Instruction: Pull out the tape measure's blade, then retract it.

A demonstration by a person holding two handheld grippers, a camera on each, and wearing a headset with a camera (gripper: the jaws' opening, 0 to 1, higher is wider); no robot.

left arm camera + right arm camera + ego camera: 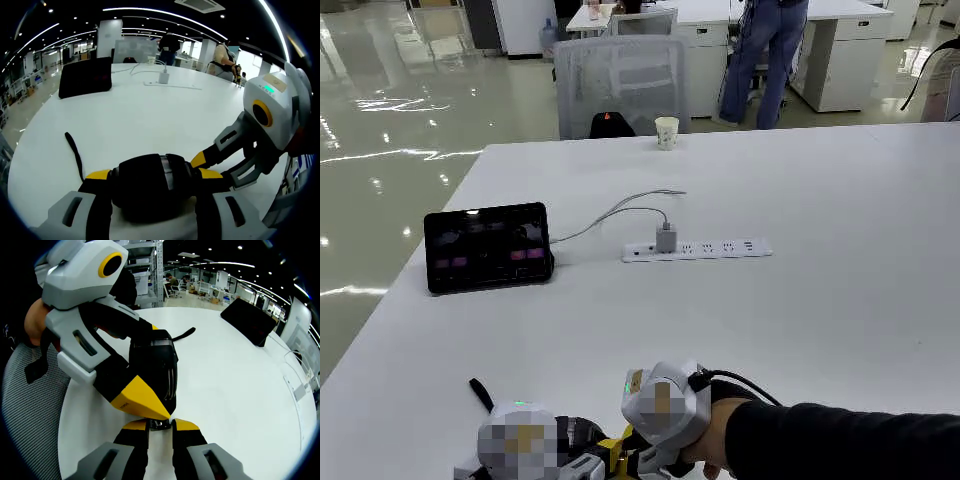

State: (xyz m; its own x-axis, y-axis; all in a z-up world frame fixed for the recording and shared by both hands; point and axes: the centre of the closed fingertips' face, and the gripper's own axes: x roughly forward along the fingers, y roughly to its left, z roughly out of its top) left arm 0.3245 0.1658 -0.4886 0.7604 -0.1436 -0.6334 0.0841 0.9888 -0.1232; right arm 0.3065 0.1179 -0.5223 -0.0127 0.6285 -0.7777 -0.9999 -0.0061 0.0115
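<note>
Left gripper (154, 174) — jaws clamped on black tape measure (150, 192) | right gripper (161, 425) — jaws pinched on blade end (160, 423), at case mouth | white table (820, 300)

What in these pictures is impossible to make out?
Head view: the tape measure is mostly hidden behind both grippers at the bottom edge.
Right gripper view: the small metal piece in the right gripper is too small to name; a jaw of the left gripper covers the case mouth.
Head view: the tablet screen is too blurred to read.
</note>
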